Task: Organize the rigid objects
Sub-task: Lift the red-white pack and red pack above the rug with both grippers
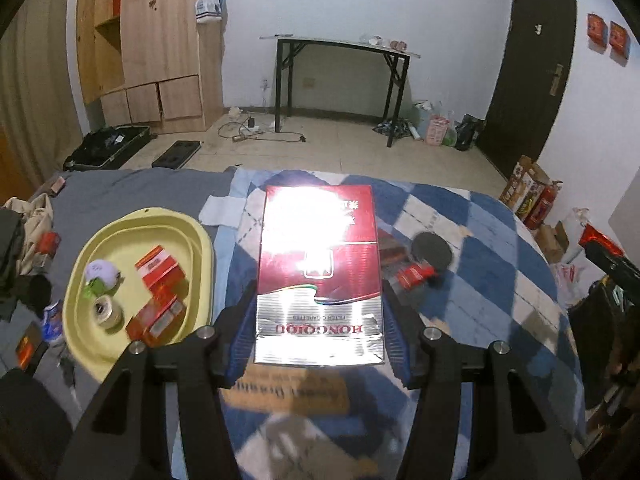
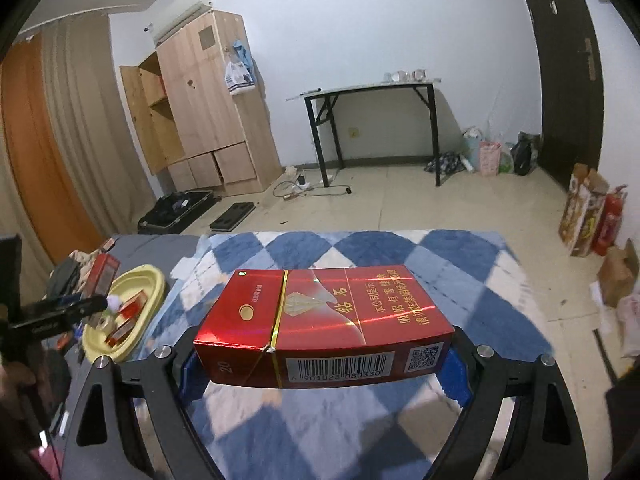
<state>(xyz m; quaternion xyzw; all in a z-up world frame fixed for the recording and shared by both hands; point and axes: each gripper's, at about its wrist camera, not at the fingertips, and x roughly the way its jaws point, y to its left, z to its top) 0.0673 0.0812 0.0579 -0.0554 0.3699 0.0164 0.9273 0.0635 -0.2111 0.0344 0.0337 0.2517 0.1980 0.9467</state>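
Red-and-silver cigarette pack [image 1: 320, 276] sits clamped between the left gripper's [image 1: 318, 320] blue pads, lifted above the blue checked blanket [image 1: 500, 280]. The right gripper [image 2: 324, 344] pinches a red cigarette pack [image 2: 320, 320] by its ends, also above the blanket. A yellow tray [image 1: 200, 240] holding small boxes lies near the blanket's left edge.

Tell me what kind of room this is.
Likely a bedroom: the work surface looks like a bed with a blue checked blanket, there's a wooden wardrobe, plus a folding table against the wall.
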